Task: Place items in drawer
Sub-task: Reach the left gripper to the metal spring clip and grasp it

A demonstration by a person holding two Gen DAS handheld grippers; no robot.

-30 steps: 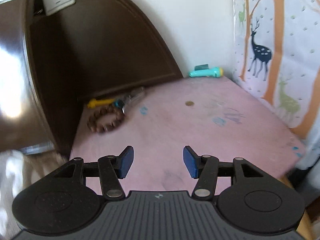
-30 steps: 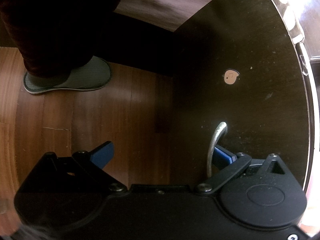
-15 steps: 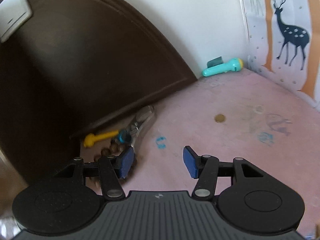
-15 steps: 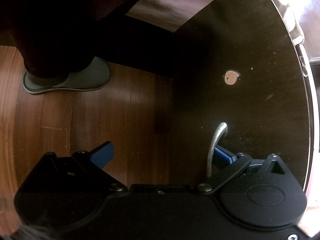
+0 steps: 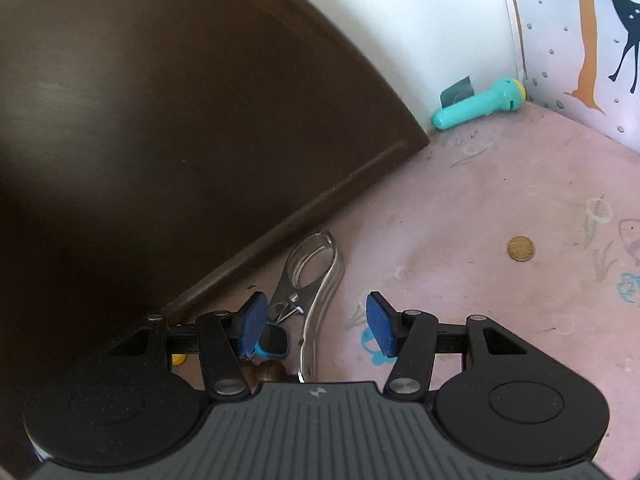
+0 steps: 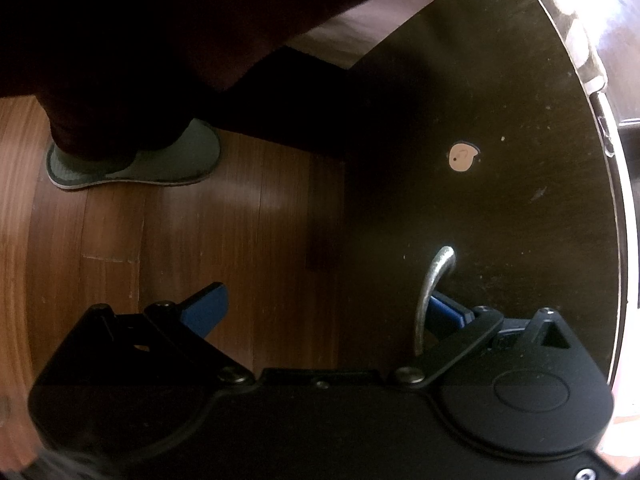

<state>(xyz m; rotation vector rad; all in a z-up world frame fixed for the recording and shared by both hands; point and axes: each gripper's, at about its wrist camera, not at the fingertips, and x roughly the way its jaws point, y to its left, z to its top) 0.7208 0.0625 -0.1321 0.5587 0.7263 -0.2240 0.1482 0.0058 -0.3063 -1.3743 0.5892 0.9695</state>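
My left gripper (image 5: 316,322) is open and low over a pink-lined drawer floor (image 5: 480,208). Between its fingers lies a metal tool with clear looped handles (image 5: 314,268). A brown bead bracelet (image 5: 266,370) and a yellow item (image 5: 178,359) peek out just under the left finger. A teal flashlight (image 5: 476,105) lies in the far corner and a coin (image 5: 521,248) to the right. My right gripper (image 6: 324,308) is open beside the dark drawer front (image 6: 500,184); its right finger (image 6: 448,312) is hooked behind the silver handle (image 6: 432,284).
A dark wooden side wall (image 5: 180,120) rises on the left of the drawer floor. A deer-patterned panel (image 5: 580,40) stands at the right. In the right wrist view a person's slippered foot (image 6: 136,160) stands on the wooden floor (image 6: 160,260).
My left gripper has moved forward and down toward the metal tool and bracelet, which now sit at its fingertips. The right gripper has stayed at the handle.
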